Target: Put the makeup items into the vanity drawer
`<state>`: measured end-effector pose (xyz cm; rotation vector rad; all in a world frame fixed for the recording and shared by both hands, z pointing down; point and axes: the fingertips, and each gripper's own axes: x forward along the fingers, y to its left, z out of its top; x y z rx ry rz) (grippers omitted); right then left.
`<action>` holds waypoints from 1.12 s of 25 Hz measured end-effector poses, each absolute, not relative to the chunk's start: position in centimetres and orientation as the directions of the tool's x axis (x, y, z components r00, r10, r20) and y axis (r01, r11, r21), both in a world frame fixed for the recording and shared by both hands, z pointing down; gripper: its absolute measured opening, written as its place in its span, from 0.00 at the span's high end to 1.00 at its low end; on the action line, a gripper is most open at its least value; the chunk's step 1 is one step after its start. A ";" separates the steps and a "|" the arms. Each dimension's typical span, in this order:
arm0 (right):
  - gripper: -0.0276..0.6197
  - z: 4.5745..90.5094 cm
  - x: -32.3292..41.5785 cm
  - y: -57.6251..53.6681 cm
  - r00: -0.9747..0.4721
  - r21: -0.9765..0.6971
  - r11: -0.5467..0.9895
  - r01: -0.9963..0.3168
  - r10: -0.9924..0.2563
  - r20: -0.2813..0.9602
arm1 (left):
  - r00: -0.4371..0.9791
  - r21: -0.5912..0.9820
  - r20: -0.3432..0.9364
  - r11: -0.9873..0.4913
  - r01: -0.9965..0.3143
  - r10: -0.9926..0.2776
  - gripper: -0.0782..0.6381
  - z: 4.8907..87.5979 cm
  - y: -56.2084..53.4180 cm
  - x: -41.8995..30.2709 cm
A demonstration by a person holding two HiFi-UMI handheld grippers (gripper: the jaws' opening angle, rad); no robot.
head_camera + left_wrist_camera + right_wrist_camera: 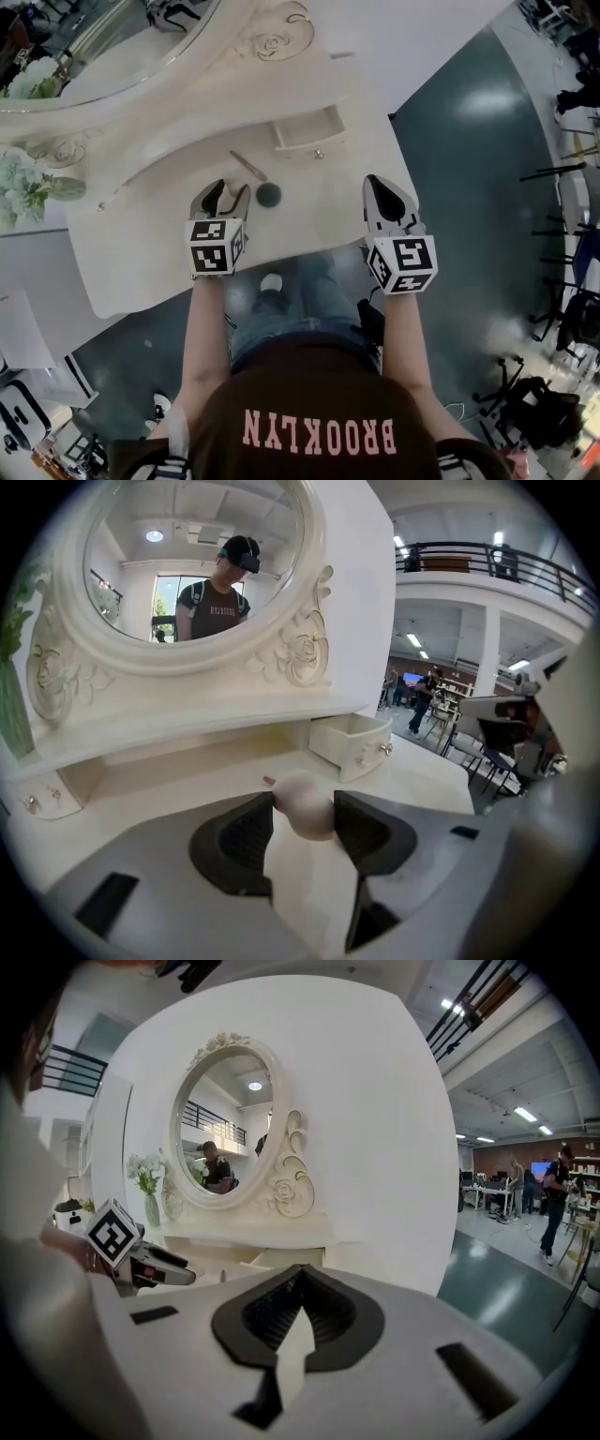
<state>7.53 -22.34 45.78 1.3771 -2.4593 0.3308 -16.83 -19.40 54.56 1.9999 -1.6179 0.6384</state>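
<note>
**A:** So, where's the makeup?
**B:** A pale pink sponge (305,803) is clamped in the left gripper (230,187) at the bench (141,253). A dark green sponge (269,194) and a pink stick (248,166) lie beside it, near the open drawer (309,142).
**A:** Right gripper (302,1274)?
**B:** Jaws together, empty. The person's shirt (319,403) reads "BROOKLYN".

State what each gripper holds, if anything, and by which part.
The left gripper grips the pale pink, egg-shaped makeup sponge across its rounded middle, between the tips of its dark pads. The right gripper is shut and holds nothing.
</note>
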 end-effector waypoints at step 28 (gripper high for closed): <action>0.97 41.8 16.3 -28.0 -0.413 -0.010 0.430 -0.903 -0.860 0.301 | 0.307 0.021 0.543 -0.353 -0.935 -0.782 0.61 49.2 -29.6 -7.3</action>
